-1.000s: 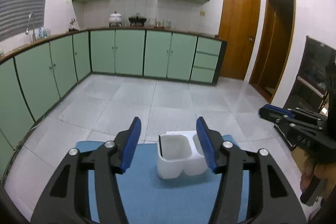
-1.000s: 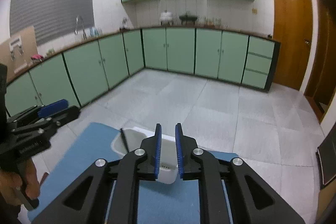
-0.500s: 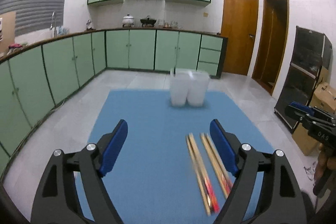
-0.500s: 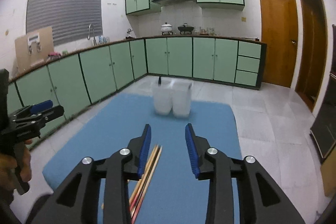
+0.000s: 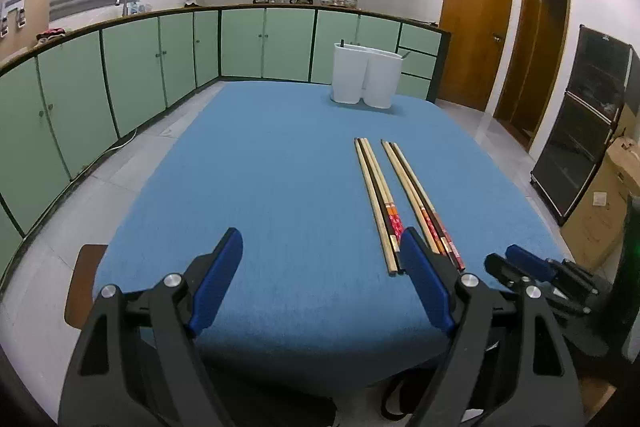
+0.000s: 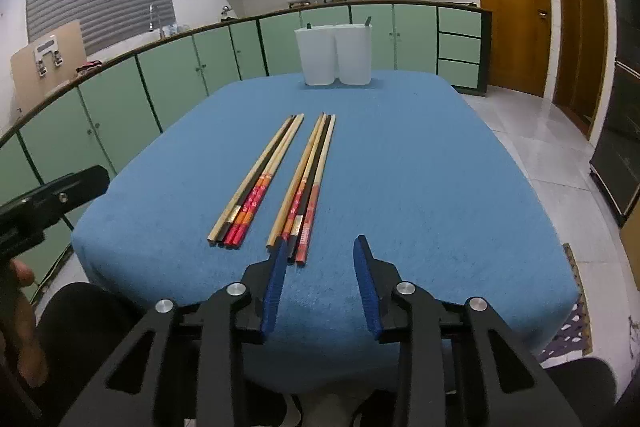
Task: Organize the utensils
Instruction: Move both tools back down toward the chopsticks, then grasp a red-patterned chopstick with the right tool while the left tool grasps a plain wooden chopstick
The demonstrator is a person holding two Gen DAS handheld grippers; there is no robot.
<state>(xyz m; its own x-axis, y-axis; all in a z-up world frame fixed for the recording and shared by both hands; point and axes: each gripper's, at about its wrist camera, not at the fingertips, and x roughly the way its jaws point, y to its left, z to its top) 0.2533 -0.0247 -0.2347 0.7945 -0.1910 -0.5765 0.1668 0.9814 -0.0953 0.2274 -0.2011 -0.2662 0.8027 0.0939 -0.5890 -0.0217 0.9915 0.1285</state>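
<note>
right wrist view: your right gripper [image 6: 320,281] and left gripper [image 5: 320,281] both gape, holding nothing (hovering at the near edge); chopsticks [image 6: 280,183] lie in two bundles on the blue cloth [image 6: 420,167], white holder [image 6: 334,55] far behind.

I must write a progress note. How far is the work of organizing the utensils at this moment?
Little looks done: a dark tip already shows above the white holder, contents otherwise hidden. Nothing is in hand: the left gripper and right gripper are open and empty. Left to do: both chopstick bundles lie on the blue cloth, apart from the holder.
</note>
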